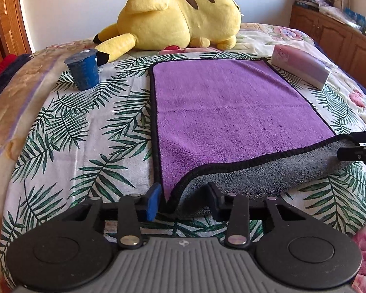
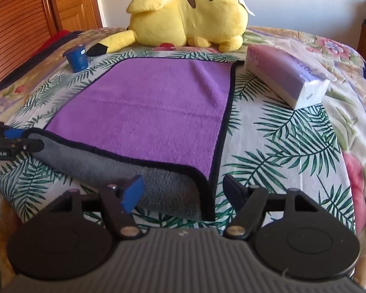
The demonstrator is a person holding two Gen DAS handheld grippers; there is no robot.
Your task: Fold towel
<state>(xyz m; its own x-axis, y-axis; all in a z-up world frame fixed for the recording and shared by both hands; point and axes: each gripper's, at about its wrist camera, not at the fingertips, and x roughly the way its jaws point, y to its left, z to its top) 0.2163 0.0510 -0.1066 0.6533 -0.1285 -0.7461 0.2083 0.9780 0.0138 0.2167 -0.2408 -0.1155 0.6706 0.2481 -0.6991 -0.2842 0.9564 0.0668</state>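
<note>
On the palm-print bedspread [image 1: 61, 127], a fleecy purple towel [image 1: 231, 107] shows its grey underside.

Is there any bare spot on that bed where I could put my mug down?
Yes: the leaf-print cloth between the blue cup and the purple towel, and in front of the tissue pack. It is crowded along the far edge by the yellow plush.

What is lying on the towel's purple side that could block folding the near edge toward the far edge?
Nothing visible lies on the towel. The cup stands off its far left corner, the tissue pack beside its far right corner, the plush beyond the far edge.
</note>
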